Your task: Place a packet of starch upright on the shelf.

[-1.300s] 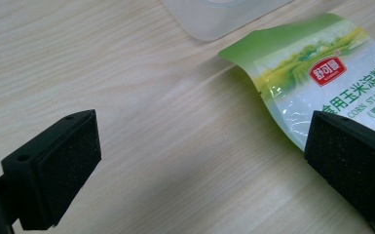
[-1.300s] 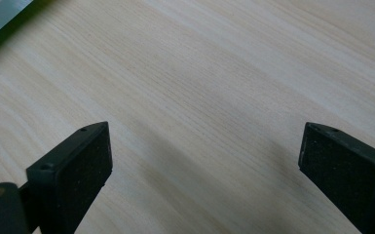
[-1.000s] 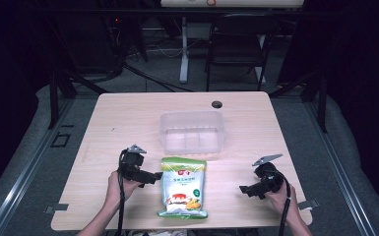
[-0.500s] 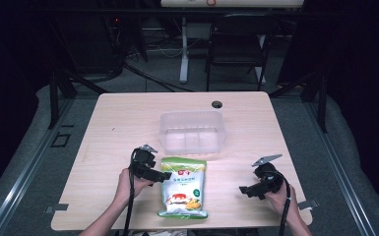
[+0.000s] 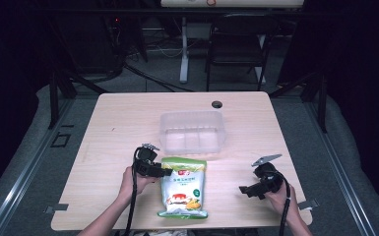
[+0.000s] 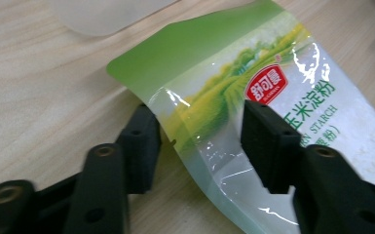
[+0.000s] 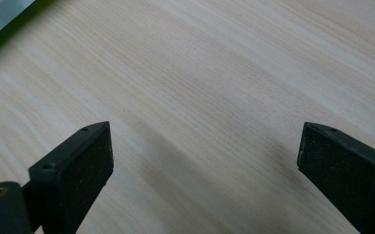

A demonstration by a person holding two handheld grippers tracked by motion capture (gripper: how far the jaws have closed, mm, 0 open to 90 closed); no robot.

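A pale wooden surface (image 5: 128,128) is seen in the high view, with a clear plastic container (image 5: 192,131) standing on it ahead of both grippers. A green and white starch bag (image 5: 183,187) lies flat just right of the left gripper (image 5: 163,172), its top end towards the container. In the left gripper view the bag's print can be read: a red oval brand badge with white Chinese characters, green Chinese characters beside it, and the word "STARCH" in small capitals. A yellow field picture is printed across the green upper part, and the white contents are seen through a clear lower panel. That writing is too small to be read in the high view. The left gripper is open, its jaws set on either side of the bag's upper left edge, one jaw on the bare wood and the other over the bag's printed face. The right gripper (image 5: 243,189) is held well to the right of the bag and is spread wide open, with bare wood grain between its jaws in the right gripper view.
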